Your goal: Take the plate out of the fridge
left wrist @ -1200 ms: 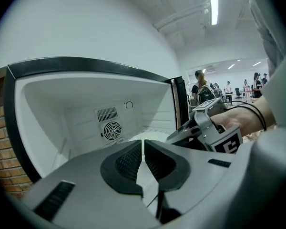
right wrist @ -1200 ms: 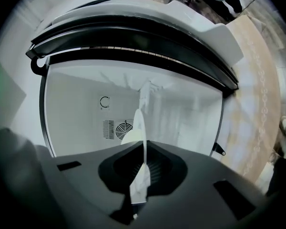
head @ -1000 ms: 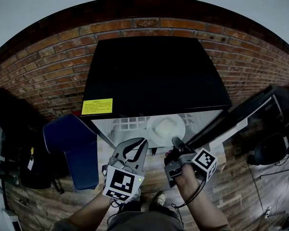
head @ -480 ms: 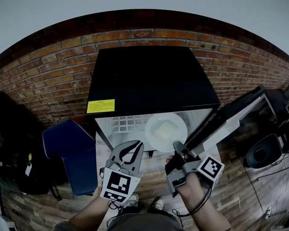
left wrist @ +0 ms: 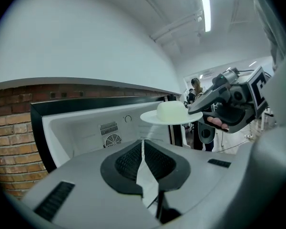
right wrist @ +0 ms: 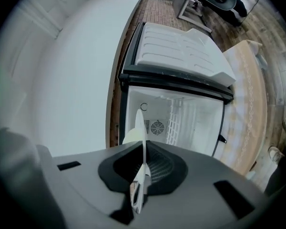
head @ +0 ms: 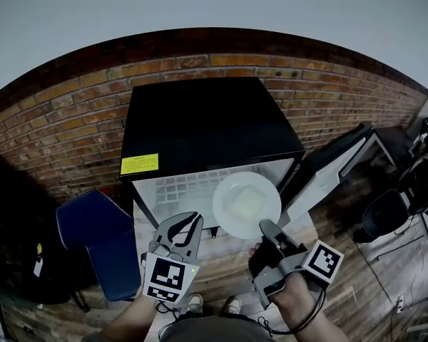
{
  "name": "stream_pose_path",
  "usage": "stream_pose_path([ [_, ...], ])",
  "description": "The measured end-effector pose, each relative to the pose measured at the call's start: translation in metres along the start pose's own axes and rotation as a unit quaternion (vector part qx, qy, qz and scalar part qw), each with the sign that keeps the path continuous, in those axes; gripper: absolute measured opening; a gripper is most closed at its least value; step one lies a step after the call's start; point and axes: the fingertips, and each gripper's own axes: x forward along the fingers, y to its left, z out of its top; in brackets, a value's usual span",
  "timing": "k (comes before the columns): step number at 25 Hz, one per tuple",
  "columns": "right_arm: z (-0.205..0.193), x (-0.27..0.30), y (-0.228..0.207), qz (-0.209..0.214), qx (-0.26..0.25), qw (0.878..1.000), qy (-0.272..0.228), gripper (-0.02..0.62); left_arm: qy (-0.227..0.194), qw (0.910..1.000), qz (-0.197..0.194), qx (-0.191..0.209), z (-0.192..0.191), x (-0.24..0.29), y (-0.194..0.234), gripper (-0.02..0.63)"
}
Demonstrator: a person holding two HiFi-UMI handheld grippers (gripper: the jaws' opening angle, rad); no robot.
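Bg: brick wall (head: 71, 112) ahead, white wall (head: 214, 6) above it. Wood plank floor (head: 357, 276). Blue seat (head: 93, 234) on my left, blk office chair (head: 385, 216) right. Ceiling strip light (left wrist: 206, 11) on.

Wall: we see a red brick wall (head: 71, 112) across the back.
Floor: we see wooden planks (head: 364, 291).
Blue seat: we find a blue padded seat (head: 93, 237) at the left, near the wall.
Dark bulk: left of the seat we see a black shape (head: 18, 241), too dim to name.
Office chair: we see a black one (head: 385, 216) at far right.
Ceiling light: we see a lit strip (left wrist: 206, 11) overhead.
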Motion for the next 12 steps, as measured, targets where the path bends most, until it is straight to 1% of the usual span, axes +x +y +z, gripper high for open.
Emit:
stream_pose_path([
  [5, 0.003, -0.026, -0.004, -0.007, 0.003, 1.000, -0.015, 0.032, -0.004, 0.9998, -0.016, 0.006, 0.003, 0.001, -0.011, 0.029],
  [12, 0.009, -0.056, -0.028, -0.026, -0.001, 0.999, -0.036, 0.032, 0.003, 0.9991, -0.042, 0.010, -0.004, 0.002, -0.031, 0.029],
])
